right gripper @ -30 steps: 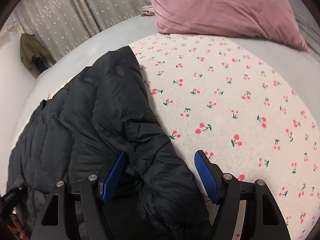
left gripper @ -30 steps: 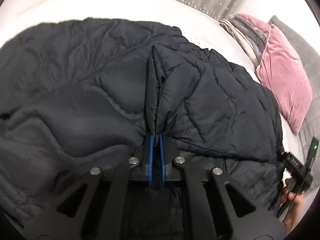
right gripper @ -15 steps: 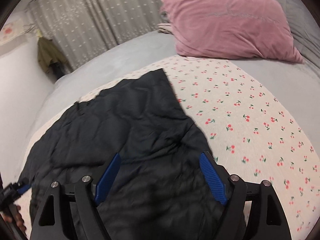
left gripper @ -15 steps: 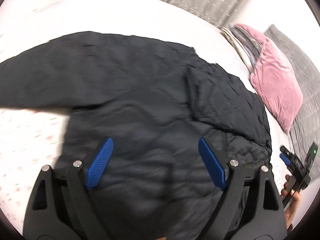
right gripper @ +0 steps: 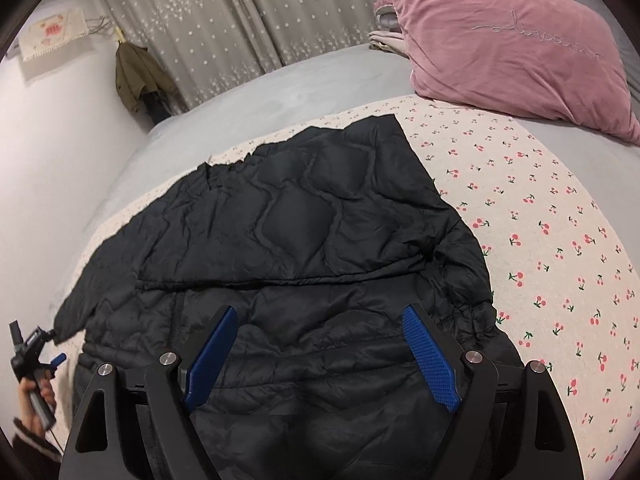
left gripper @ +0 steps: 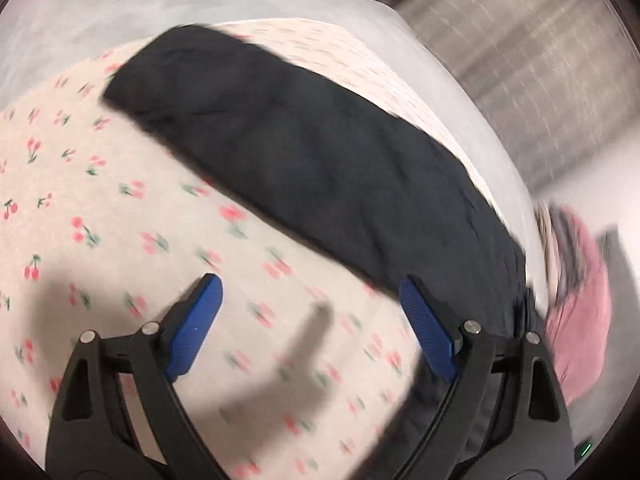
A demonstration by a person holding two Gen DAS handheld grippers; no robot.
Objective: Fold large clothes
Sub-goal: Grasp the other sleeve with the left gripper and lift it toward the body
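Observation:
A black quilted jacket (right gripper: 304, 248) lies spread flat on a cherry-print sheet (right gripper: 560, 240), one sleeve folded across its body. In the blurred left wrist view one black sleeve (left gripper: 304, 160) stretches out over the sheet (left gripper: 100, 200). My left gripper (left gripper: 312, 320) is open and empty above bare sheet, just beside the sleeve's near edge. My right gripper (right gripper: 320, 344) is open and empty above the jacket's near part. The left gripper also shows in the right wrist view (right gripper: 32, 344), held in a hand at the jacket's left edge.
A pink velvet pillow (right gripper: 508, 44) lies at the back right on the grey bed cover (right gripper: 280, 96); it shows in the left wrist view at the right edge (left gripper: 580, 320). Grey star-print curtains (right gripper: 224, 20) and a hanging olive garment (right gripper: 136, 76) are behind the bed.
My left gripper let go of the jacket fold, opened, and swung left over the outstretched sleeve and sheet. My right gripper rose and drew back; the jacket now lies flatter.

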